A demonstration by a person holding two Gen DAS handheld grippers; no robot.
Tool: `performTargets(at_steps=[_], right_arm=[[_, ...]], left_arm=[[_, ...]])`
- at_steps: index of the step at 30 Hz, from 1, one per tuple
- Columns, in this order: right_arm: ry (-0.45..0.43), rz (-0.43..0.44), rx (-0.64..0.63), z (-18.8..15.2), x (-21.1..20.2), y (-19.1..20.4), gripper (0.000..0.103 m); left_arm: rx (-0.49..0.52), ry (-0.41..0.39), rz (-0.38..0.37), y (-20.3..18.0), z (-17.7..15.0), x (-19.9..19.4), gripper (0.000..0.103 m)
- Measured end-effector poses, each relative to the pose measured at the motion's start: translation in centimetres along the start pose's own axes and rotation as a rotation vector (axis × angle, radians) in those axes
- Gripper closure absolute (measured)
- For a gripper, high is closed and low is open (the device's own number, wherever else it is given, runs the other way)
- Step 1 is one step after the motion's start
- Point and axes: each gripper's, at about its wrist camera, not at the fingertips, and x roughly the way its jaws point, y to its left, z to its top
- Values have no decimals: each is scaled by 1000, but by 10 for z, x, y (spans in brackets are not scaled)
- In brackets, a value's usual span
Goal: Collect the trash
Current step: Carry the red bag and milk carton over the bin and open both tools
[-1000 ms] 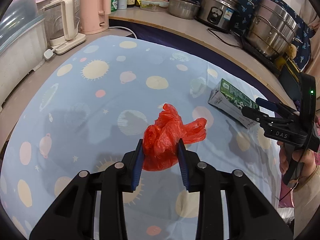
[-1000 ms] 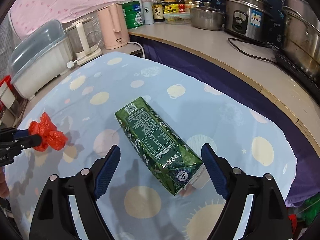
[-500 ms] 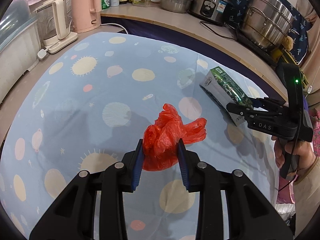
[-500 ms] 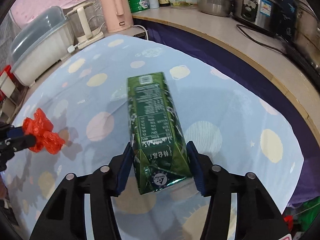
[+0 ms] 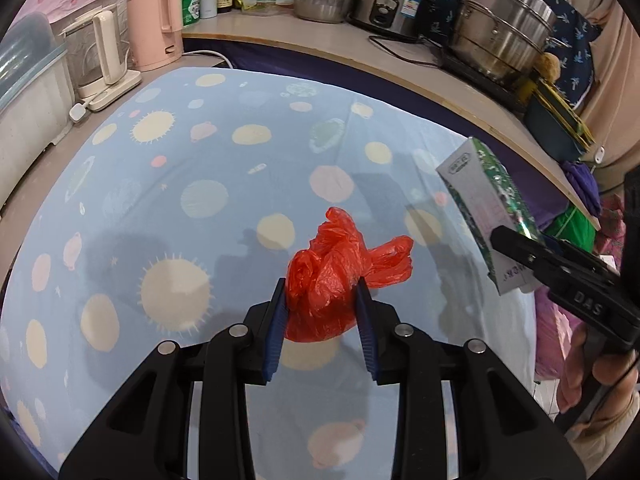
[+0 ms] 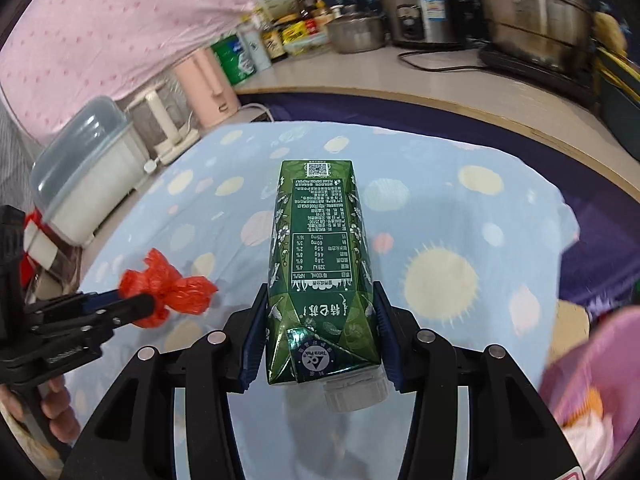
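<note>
A cluttered kitchen, with a counter [image 5: 400, 76] of pots and bottles curving behind a table under a pale blue dotted cloth [image 5: 200, 168]. At the centre of the left view, a crumpled red plastic bag [image 5: 340, 276], pinched between the blue pads of the left tool [image 5: 322, 312] and apparently raised off the cloth. At 3 o'clock from it, a green drink carton [image 6: 322, 264], clamped across its cap end by the right tool [image 6: 320, 332], lengthwise along the fingers, lifted clear of the cloth. Both tools narrowed onto their loads, neither empty.

Step in hand, by judgement: carrying both pieces away to a bin. Best done with steady squeeze on the bag, since thin film slips and the loose tail at 2 o'clock could snag. For the carton, level travel and firm pressure on the folded end, a possible leak from the white cap [image 6: 354, 390] below.

No bin in either view. Lower right of the right view blurred pink, unreadable. Carton's contents unknown. Bag's underside hidden behind the pads.
</note>
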Motion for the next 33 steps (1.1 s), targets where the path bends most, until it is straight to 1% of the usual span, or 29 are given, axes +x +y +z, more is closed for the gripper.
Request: performTargets(at_steps=[3, 8, 12, 15, 17, 22, 27, 33], right_arm=[[-47, 5, 78, -20, -37, -8, 56], [-114, -51, 177, -55, -97, -24, 56], [-152, -112, 244, -83, -138, -43, 56], [-173, -186, 270, -103, -163, -59, 56], [-180, -230, 298, -117, -177, -73, 56], [-188, -302, 368, -137, -198, -106, 56], [-181, -354, 407, -149, -205, -133, 56], [-166, -385, 451, -158, -203, -165, 56]], left_arm=[[24, -7, -25, -17, -9, -13, 72], [73, -20, -83, -50, -25, -35, 72], [129, -25, -136, -86, -37, -51, 72], [172, -29, -177, -115, -44, -60, 72], [195, -26, -217, -137, -47, -64, 72], [286, -48, -267, -193, -53, -70, 72], [350, -39, -339, -245, -56, -63, 72], [413, -13, -356, -298, -60, -35, 72]])
